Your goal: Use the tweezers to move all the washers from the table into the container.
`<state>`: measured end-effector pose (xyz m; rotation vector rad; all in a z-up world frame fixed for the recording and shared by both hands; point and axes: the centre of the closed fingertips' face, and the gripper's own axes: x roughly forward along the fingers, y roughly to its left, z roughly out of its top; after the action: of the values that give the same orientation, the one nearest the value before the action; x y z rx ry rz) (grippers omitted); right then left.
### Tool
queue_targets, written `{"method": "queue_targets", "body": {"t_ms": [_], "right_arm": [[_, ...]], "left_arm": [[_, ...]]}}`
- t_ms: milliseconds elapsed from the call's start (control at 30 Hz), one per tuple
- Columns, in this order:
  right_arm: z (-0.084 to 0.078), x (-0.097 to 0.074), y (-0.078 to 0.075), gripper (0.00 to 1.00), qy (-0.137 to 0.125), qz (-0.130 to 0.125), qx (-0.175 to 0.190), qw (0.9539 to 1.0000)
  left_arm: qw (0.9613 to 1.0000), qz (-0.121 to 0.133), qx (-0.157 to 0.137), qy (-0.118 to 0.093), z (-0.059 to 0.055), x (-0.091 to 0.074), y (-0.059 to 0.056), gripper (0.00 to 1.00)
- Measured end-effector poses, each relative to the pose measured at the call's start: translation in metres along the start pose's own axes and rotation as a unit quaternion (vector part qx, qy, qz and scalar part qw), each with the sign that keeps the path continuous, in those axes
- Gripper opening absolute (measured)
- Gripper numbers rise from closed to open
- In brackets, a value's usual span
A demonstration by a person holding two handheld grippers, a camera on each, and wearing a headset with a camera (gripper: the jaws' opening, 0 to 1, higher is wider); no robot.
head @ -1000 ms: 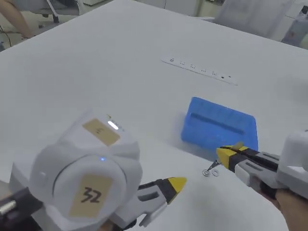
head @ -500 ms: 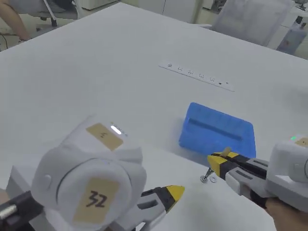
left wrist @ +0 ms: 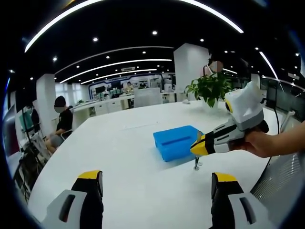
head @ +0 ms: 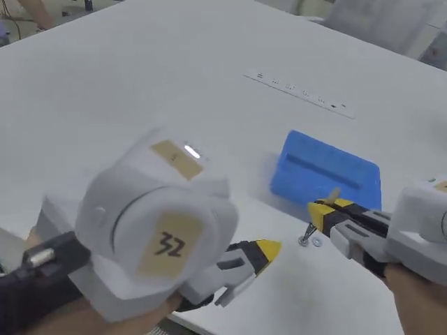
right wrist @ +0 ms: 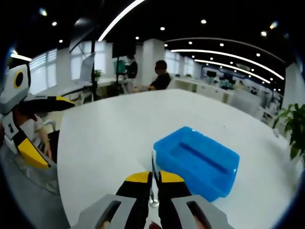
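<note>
The left hand-held gripper (left wrist: 156, 179) hangs wide and empty over the white desk (head: 140, 84) near its front edge. The right hand-held gripper (right wrist: 153, 179) pinches the tweezers (left wrist: 196, 163), tips down at two washers (head: 304, 242) between the blue container (head: 328, 174) and that edge. The washers are probably light, stiff and slippery, best nipped across the rim. A potted plant (left wrist: 209, 88) stands in the bright open-plan office beyond.

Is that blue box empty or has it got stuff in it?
Empty, it seems: the right gripper view shows the blue box bare inside; two washers lie outside it on the table.
</note>
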<state>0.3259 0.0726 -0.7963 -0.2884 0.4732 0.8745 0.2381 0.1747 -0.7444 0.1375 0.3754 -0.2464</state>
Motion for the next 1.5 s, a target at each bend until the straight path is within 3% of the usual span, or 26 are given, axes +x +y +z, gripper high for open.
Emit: {"method": "queue_targets", "body": {"t_ms": [367, 767, 1500], "right_arm": [[-0.002, -0.005, -0.01, 0.02, -0.007, -0.006, 0.04, 0.9992], [-0.004, -0.005, -0.011, 0.02, -0.003, -0.01, 0.034, 0.9994], [-0.002, -0.004, -0.018, 0.0, 0.001, -0.013, 0.059, 0.9982]], "left_arm": [[1.0, 0.005, 0.001, 0.002, -0.002, -0.001, 0.002, 0.96], [1.0, 0.008, 0.001, 0.002, -0.002, 0.0, 0.003, 0.96], [0.9999, 0.007, 0.003, 0.009, -0.003, 0.001, 0.003, 0.96]]}}
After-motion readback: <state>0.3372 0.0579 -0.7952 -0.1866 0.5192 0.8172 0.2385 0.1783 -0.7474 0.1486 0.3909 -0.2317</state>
